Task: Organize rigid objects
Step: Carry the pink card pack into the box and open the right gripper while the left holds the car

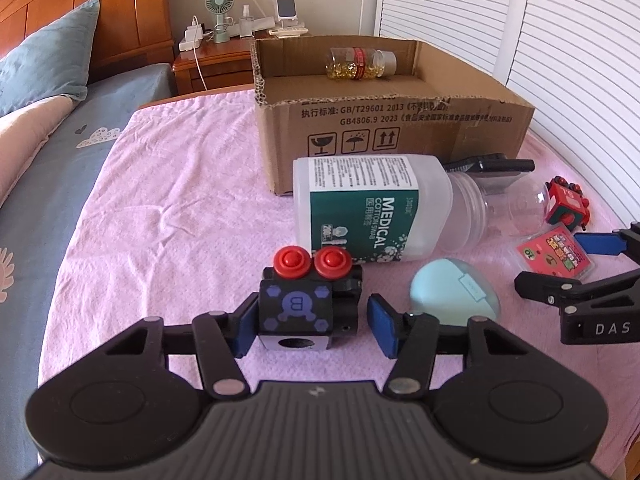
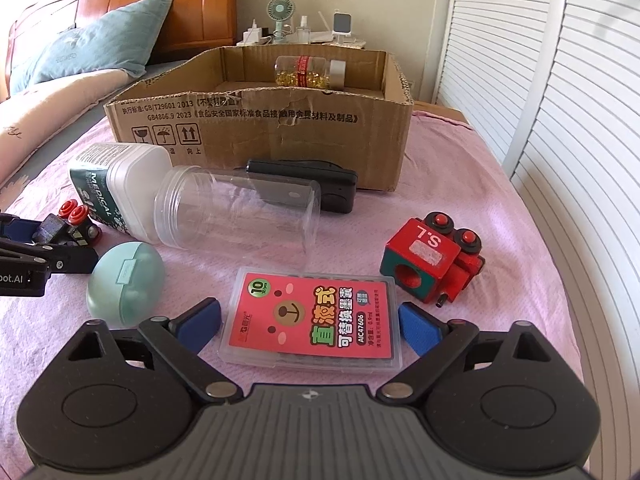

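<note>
Black toy train block [image 1: 296, 312] with two red knobs sits on the pink bedspread [image 1: 168, 208] between the pads of our left tool [image 1: 312, 322]: the left pad touches it, the right pad stands clear. At two o'clock lies the mint case [image 1: 452, 292]; at twelve, the swab bottle [image 1: 368, 208] and cardboard box [image 1: 392, 128]. Our right tool [image 2: 310, 330] spreads wide, straddling the refill box [image 2: 316, 324], pads apart from it.

Beside the matt, torn corrugated cardboard box [image 2: 260, 136] lay a clear glossy plastic jar [image 2: 240, 212], all on a pink, crinkled woven cloth [image 1: 180, 184]; behind the box stood glossy varnished wood headboard [image 1: 100, 12].
</note>
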`<action>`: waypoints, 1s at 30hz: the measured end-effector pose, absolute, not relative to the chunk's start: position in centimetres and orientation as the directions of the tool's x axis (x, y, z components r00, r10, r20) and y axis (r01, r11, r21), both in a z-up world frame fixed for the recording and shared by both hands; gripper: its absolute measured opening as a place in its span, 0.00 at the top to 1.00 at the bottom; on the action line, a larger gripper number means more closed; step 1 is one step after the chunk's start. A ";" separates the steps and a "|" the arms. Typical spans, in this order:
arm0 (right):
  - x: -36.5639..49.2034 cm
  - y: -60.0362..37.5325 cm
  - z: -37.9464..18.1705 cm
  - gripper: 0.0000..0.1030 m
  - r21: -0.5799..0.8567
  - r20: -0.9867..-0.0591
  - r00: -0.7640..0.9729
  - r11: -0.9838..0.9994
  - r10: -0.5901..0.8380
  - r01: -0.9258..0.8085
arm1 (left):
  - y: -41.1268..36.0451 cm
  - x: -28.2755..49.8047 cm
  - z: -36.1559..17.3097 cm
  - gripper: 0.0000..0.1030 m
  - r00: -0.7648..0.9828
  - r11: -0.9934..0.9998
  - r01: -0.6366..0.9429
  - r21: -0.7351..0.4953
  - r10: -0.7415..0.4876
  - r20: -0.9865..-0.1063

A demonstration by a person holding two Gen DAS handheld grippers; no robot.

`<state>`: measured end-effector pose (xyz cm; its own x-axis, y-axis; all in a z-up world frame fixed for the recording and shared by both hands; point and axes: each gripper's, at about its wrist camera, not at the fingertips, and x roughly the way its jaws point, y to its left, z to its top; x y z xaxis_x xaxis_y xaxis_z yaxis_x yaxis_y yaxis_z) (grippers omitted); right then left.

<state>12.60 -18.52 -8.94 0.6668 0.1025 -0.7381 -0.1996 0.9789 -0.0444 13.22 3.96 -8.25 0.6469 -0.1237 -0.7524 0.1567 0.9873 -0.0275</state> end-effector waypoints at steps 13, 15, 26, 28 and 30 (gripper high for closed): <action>13.1 -18.2 -8.4 0.09 -0.051 -0.767 0.637 0.982 0.079 -0.182 | 4.1 13.6 -8.1 0.52 0.638 0.984 0.172 -0.037 -0.140 -0.757; 13.0 -18.2 -8.3 0.09 -0.051 -0.773 0.628 0.980 0.083 -0.192 | 4.2 13.5 -8.0 0.52 0.633 0.983 0.181 -0.033 -0.142 -0.761; 11.4 -18.9 -5.7 0.09 -0.050 -0.775 0.619 0.964 0.127 -0.259 | 4.7 12.3 -6.5 0.52 0.606 0.964 0.266 -0.016 -0.180 -0.775; 11.3 -19.1 -4.6 0.09 -0.046 -0.766 0.628 0.961 0.141 -0.272 | 4.9 12.1 -5.9 0.52 0.603 0.960 0.280 -0.016 -0.189 -0.775; 11.4 -19.3 -3.5 0.09 -0.049 -0.751 0.643 0.958 0.150 -0.281 | 5.1 12.0 -5.4 0.52 0.598 0.957 0.288 -0.025 -0.200 -0.776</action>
